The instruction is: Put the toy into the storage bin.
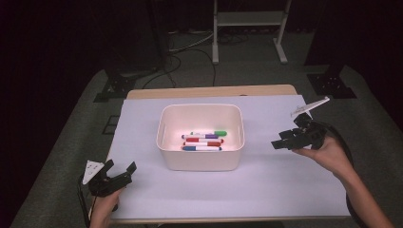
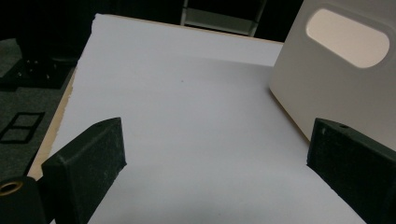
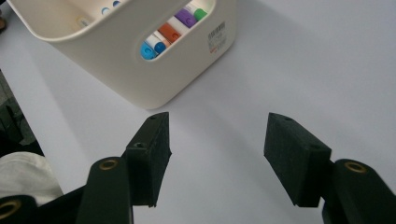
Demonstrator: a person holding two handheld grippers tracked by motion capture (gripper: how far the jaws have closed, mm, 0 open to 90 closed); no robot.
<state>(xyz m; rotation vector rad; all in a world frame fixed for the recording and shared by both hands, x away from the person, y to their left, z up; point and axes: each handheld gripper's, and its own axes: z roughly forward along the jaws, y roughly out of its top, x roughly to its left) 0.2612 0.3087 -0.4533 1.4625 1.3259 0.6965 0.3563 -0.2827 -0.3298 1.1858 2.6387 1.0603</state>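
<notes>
1. Four markers (image 1: 203, 141) lying flat in a white bin (image 1: 164, 124) at mid-table; probably light, stiff, smooth-barrelled, best pinched across the barrel.
2. Right gripper (image 1: 281, 141) beside the bin, jaws spread, holding nothing.
3. Left gripper (image 1: 119, 167) at the near edge, likewise spread and empty.
4. Seen from the right gripper view: marker caps (image 3: 156, 45) through the bin's handle slot.

Your bin (image 2: 336, 79) is cut off by the left gripper view's right edge; markers (image 3: 170, 30) inside it show just caps through the handle slot; label print unreadable
</notes>
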